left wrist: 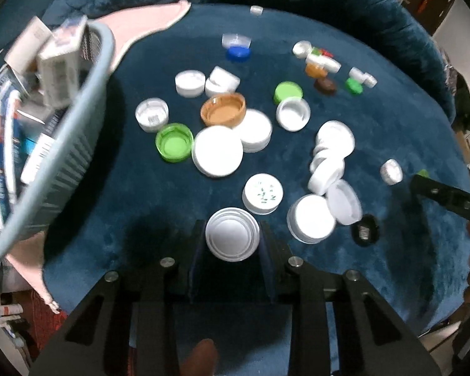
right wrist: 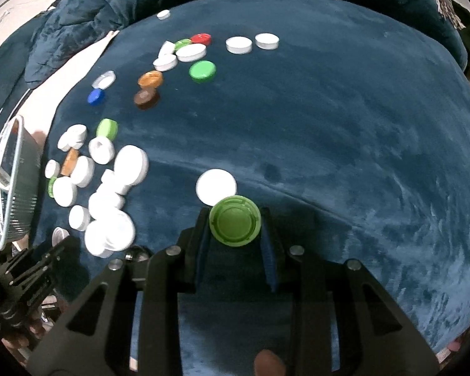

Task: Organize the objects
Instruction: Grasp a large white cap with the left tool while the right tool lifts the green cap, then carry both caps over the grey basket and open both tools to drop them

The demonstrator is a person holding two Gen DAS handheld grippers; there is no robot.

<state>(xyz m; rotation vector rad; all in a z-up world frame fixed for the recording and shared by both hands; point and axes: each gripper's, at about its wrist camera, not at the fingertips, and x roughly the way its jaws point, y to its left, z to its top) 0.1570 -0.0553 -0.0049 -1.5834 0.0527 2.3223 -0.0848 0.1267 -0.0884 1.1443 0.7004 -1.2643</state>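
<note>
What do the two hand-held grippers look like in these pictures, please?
Both look alike. The left hand-held gripper and the right hand-held gripper each have a matte black frame of angular struts with triangular cut-outs, joined by round silver pins. Each carries two flat fingers lined with dark blue pads. No cables or sleeves show; white markings on the right one, seen from the left wrist view, are too blurred to read.

looks like a home, likely a bedroom: a plush teal blanket [right wrist: 329, 125] spread out, a grey basket [left wrist: 78, 156] stuffed with boxes, a door [left wrist: 423, 3] behind.
</note>
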